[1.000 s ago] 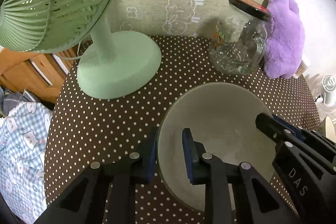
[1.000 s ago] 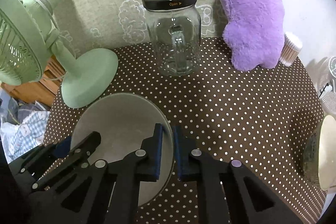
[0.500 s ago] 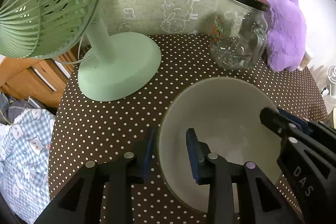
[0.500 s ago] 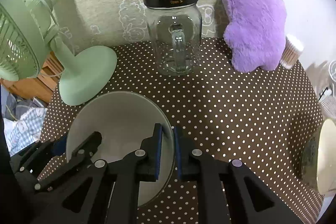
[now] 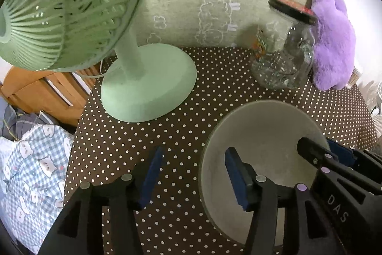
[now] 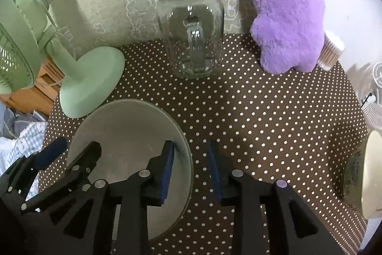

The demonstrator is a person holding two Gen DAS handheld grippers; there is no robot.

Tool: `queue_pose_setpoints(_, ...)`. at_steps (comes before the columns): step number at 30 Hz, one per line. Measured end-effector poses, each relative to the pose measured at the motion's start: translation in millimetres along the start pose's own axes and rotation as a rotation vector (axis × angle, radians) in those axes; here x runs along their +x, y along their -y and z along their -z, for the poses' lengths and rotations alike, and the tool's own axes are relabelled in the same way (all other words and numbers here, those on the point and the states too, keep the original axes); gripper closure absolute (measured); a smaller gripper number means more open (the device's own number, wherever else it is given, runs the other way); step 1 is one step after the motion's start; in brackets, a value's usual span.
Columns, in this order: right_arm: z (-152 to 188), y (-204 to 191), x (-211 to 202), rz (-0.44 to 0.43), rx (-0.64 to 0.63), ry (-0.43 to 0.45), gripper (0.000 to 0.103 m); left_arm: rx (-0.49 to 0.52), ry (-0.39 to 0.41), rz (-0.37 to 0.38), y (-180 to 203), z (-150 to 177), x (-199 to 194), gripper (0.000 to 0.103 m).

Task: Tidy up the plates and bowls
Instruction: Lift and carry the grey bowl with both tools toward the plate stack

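A grey-white bowl (image 5: 265, 133) sits on the brown polka-dot table; it also shows in the right wrist view (image 6: 126, 130). My left gripper (image 5: 193, 175) is open and straddles the bowl's left rim, one finger inside and one outside. My right gripper (image 6: 191, 167) is open and straddles the bowl's right rim. The right gripper shows in the left wrist view (image 5: 334, 159), and the left gripper shows in the right wrist view (image 6: 59, 159). A cream dish (image 6: 372, 173) stands at the table's right edge.
A mint-green fan (image 5: 148, 83) stands at the back left. A glass jar with a black lid (image 6: 191, 30) and a purple plush toy (image 6: 286, 11) stand at the back by the wall. A cotton-swab tub (image 6: 331, 49) is beside the plush.
Both grippers have opened and let go of the bowl's rim. The bowl now rests on the table.
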State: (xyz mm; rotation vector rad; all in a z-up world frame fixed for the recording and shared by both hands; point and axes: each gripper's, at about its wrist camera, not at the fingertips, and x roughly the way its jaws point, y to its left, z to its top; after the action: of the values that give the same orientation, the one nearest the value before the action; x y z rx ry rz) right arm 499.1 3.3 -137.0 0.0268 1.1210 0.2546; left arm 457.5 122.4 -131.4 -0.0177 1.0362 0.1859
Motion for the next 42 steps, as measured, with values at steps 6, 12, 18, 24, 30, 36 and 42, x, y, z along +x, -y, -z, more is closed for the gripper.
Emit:
queue_pose_setpoints(6,1,-3,6,-0.029,-0.006,-0.005,0.084,0.001,-0.034,0.046,3,2,13,0.068)
queue_pose_setpoints(12,0,1,3,-0.076,0.029,-0.028,0.087,-0.032,-0.066,0.139,6,1,11,0.076)
queue_pose_setpoints(18,4,0,-1,-0.076,0.017,-0.025,0.087,-0.024,-0.066,0.139,7,2,10,0.077)
queue_pose_setpoints(24,14,2,-10,-0.073,0.019,-0.029,0.087,-0.025,-0.078,0.148,6,4,7,0.078)
queue_pose_setpoints(30,23,5,-26,-0.078,0.026,-0.023,0.087,-0.016,-0.068,0.152,8,10,-8,0.078)
queue_pose_setpoints(36,34,0,-45,-0.079,0.025,-0.025,0.087,-0.016,-0.065,0.152,3,22,-29,0.078)
queue_pose_setpoints(42,48,-1,-70,-0.081,0.025,-0.023,0.087,-0.015,-0.057,0.151,0,36,-58,0.078)
